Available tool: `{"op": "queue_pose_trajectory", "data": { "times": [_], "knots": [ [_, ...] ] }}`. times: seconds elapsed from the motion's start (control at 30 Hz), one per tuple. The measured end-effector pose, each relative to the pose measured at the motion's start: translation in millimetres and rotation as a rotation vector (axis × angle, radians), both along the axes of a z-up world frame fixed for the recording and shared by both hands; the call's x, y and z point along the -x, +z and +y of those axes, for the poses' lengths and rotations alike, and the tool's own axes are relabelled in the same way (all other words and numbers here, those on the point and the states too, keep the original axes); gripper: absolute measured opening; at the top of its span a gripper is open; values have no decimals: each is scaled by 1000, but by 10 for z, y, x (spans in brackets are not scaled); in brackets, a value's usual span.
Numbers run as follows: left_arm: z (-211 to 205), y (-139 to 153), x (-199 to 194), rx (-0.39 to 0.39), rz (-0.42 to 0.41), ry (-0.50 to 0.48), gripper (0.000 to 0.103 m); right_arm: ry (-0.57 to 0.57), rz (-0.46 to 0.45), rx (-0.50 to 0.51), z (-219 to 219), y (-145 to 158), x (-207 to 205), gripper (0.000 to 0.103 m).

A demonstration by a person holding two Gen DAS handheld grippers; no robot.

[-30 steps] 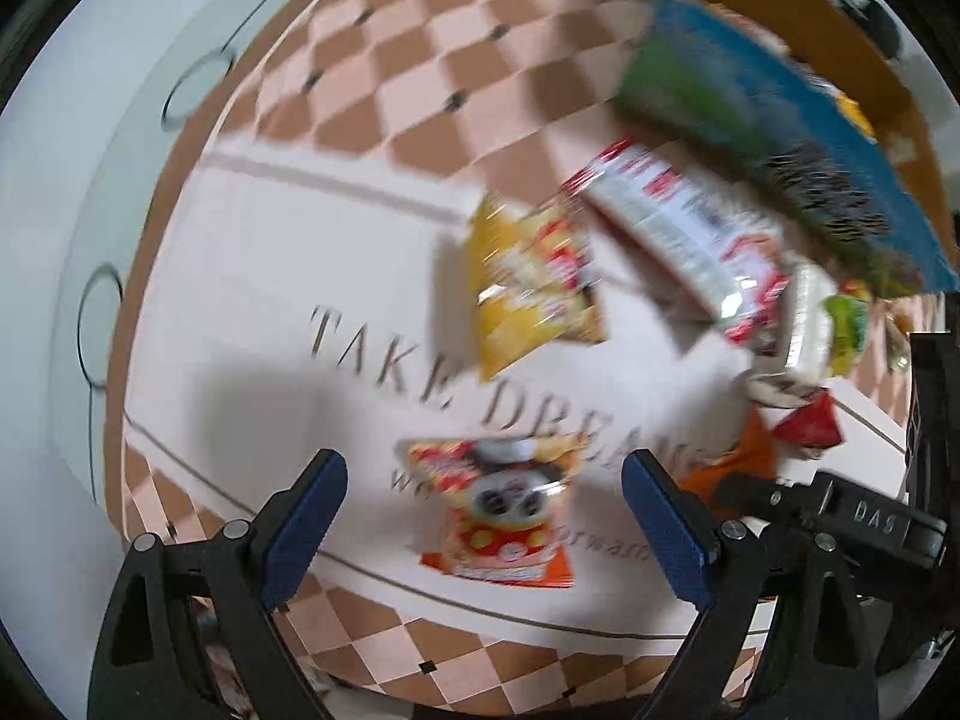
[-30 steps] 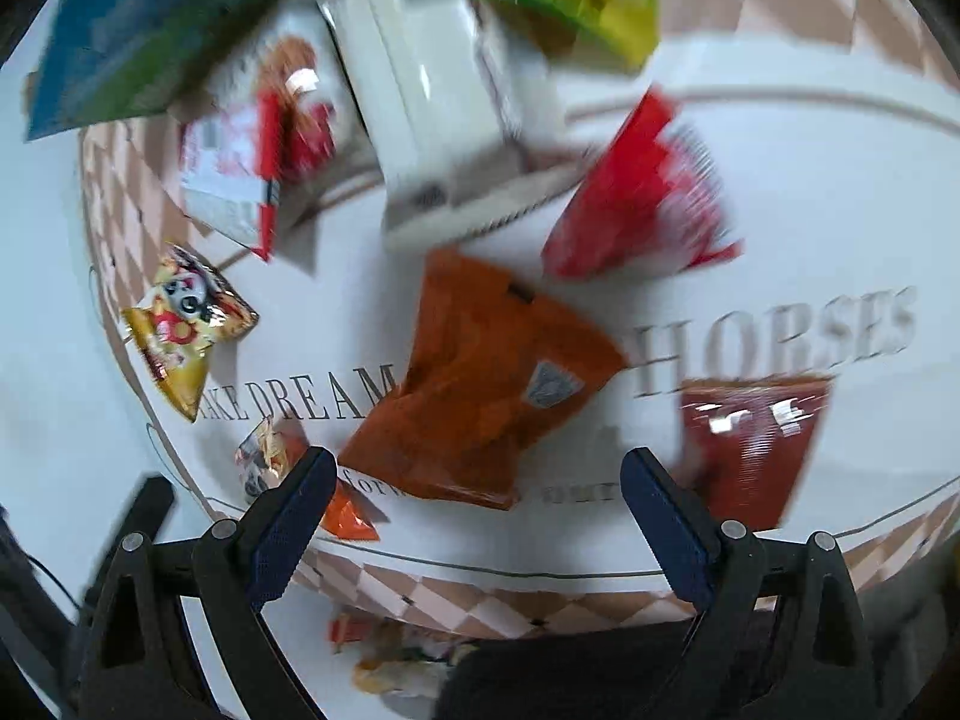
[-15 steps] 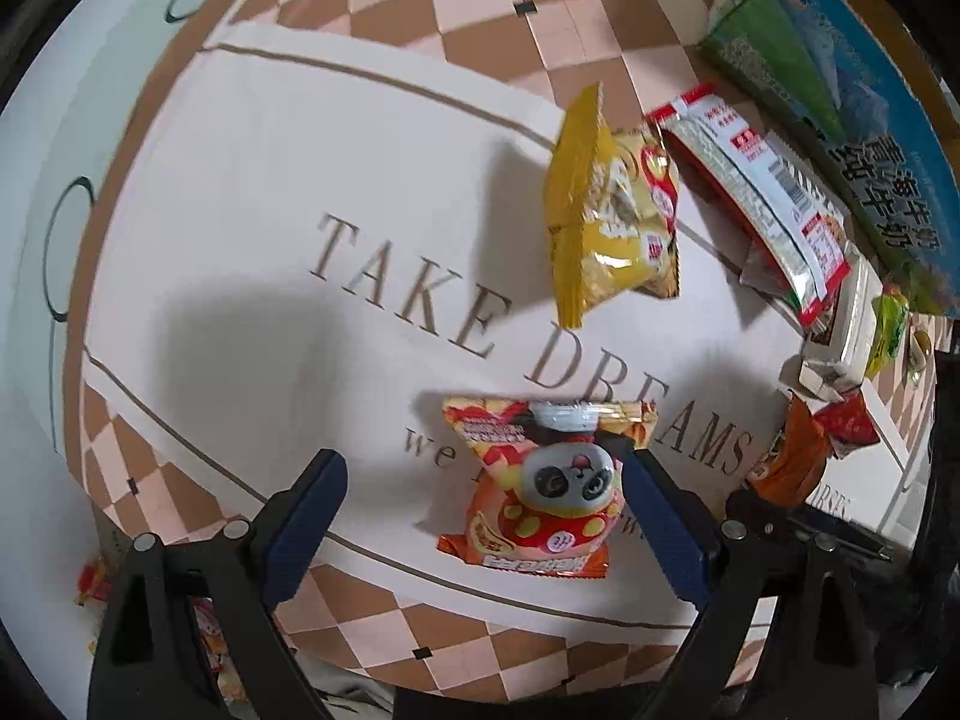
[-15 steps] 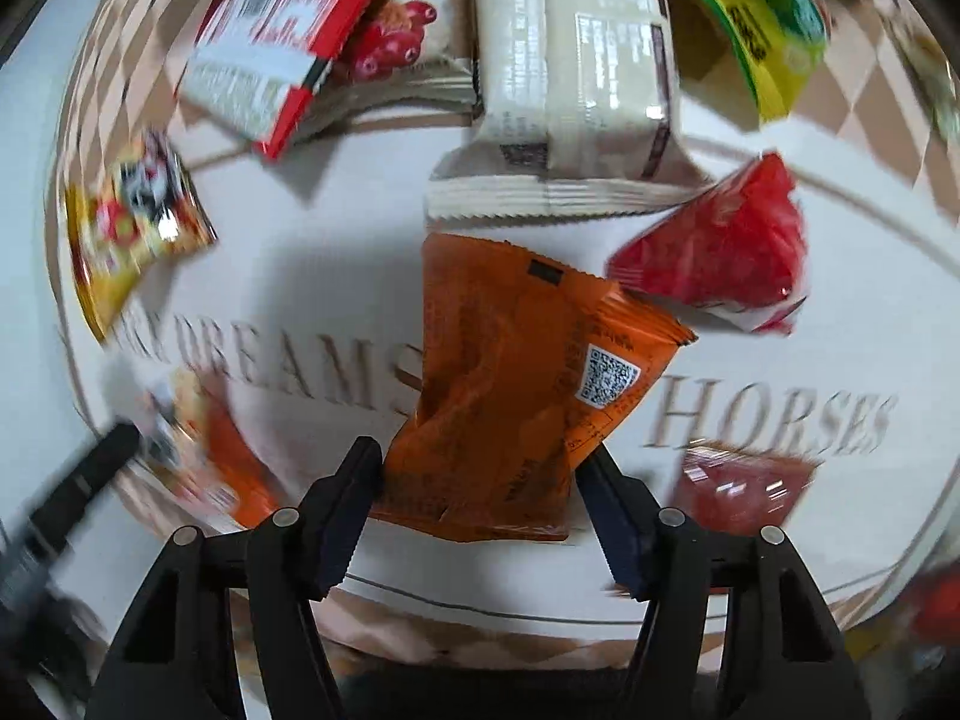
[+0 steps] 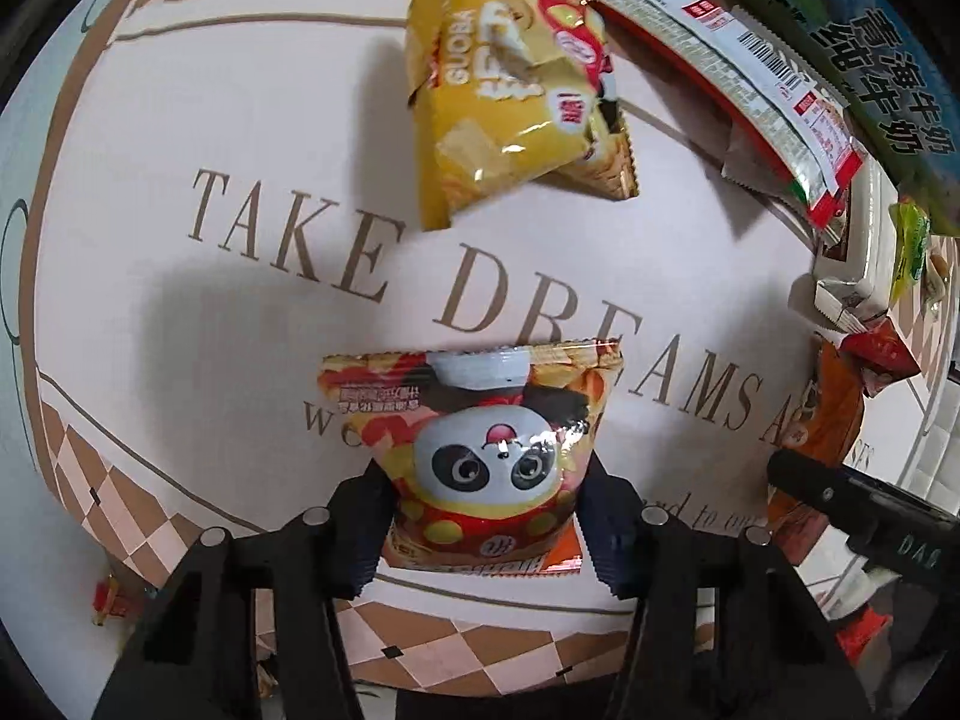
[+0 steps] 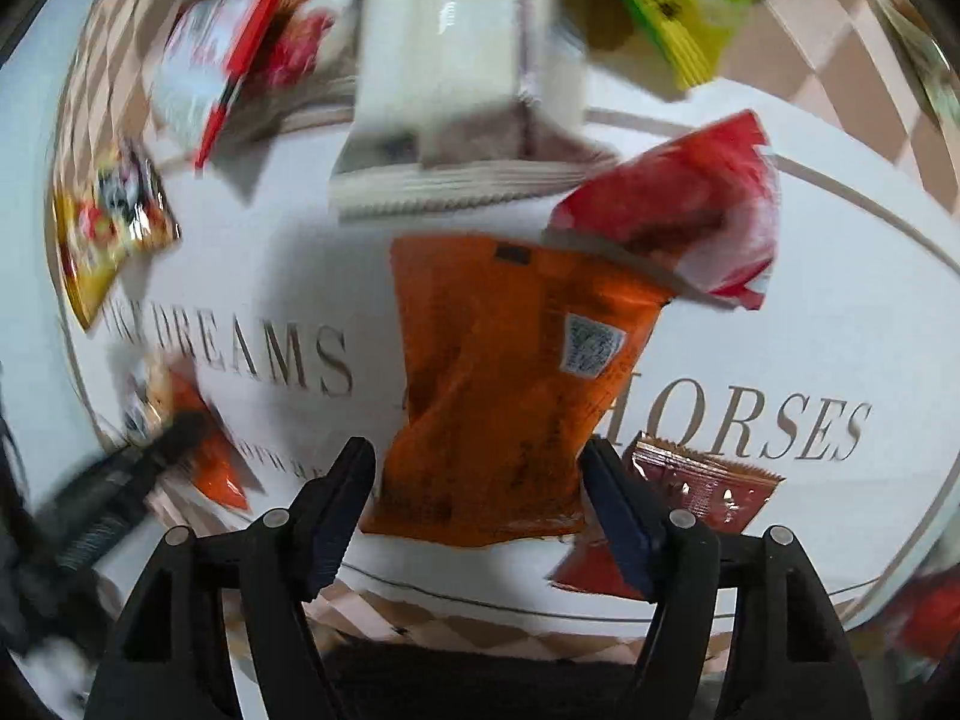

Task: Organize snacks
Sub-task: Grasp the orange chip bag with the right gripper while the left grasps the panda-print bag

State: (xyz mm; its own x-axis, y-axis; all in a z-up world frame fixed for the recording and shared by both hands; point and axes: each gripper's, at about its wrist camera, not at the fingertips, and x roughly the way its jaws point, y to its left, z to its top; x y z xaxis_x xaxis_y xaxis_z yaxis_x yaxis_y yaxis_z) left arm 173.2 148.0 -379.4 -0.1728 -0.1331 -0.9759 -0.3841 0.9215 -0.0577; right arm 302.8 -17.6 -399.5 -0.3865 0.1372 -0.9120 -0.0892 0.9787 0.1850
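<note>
My left gripper [image 5: 486, 516] is shut on the lower part of a panda snack bag [image 5: 480, 450] lying on the lettered tablecloth [image 5: 240, 150]. A yellow chip bag [image 5: 510, 114] lies beyond it. My right gripper [image 6: 480, 498] is shut on the near end of an orange snack bag [image 6: 498, 384]. A red bag [image 6: 678, 222] touches the orange bag's far right corner. The right gripper also shows at the right edge of the left wrist view [image 5: 864, 510].
A red-and-white packet [image 5: 738, 78] and a blue-green carton [image 5: 888, 72] lie at the back right. A white packet [image 6: 450, 90], a green-yellow bag [image 6: 660, 6] and a dark red sachet [image 6: 702, 486] surround the orange bag. The table's near edge is close below both grippers.
Both grippers moved forward and closed: the left onto the panda bag, the right onto the orange bag. Both were open a second ago.
</note>
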Motion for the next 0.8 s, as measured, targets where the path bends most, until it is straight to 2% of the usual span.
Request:
{"op": "queue_pose_trajectory", "data": {
  "times": [0.1,0.13,0.23,0.4,0.6,0.8],
  "knots": [
    [-150,33,17,10,-20,-7,48,-45,-16,8,-25,26,25,72],
    [-212,38,16,13,-24,-15,48,-16,-34,25,5,49,42,62],
    [-393,39,-16,15,-35,-47,48,103,-78,57,111,136,73,58],
    [-648,-15,-85,9,-37,-101,48,186,-106,94,76,173,310,57],
    [-841,-73,-137,-27,-26,-143,50,84,-53,63,-128,112,289,65],
    [-815,-16,-266,-45,-39,-143,45,71,-60,84,-154,136,236,66]
  ]
}}
